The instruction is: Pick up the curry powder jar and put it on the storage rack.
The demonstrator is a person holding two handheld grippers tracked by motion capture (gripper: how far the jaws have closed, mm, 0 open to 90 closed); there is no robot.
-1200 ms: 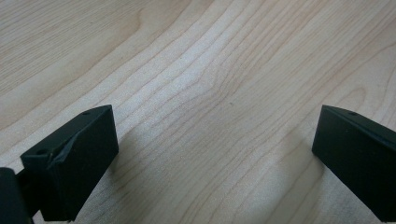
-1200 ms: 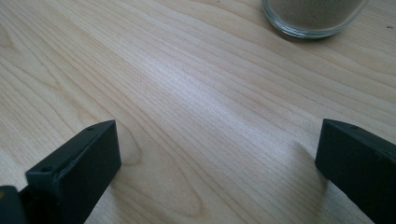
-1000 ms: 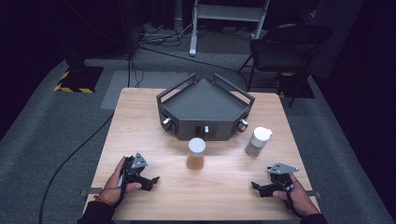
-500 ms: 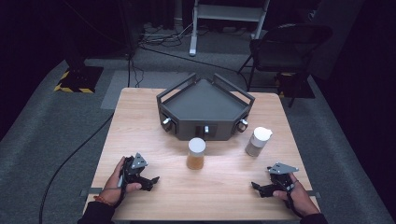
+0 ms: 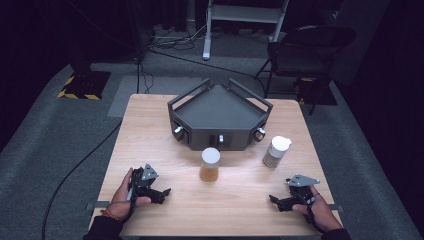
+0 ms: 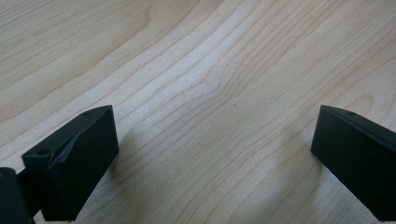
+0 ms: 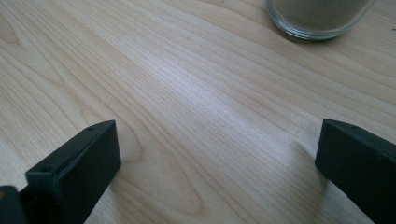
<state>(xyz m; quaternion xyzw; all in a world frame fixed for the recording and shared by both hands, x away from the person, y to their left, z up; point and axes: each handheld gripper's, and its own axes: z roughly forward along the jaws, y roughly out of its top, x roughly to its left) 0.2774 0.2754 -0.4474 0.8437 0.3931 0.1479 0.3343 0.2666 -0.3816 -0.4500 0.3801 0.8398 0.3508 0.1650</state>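
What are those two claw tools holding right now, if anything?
Nothing. The left gripper and the right gripper both rest open on the table, apart from the two jars.

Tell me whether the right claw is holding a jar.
No. The right claw stands open over bare table, and the grey jar sits apart, farther ahead of it.
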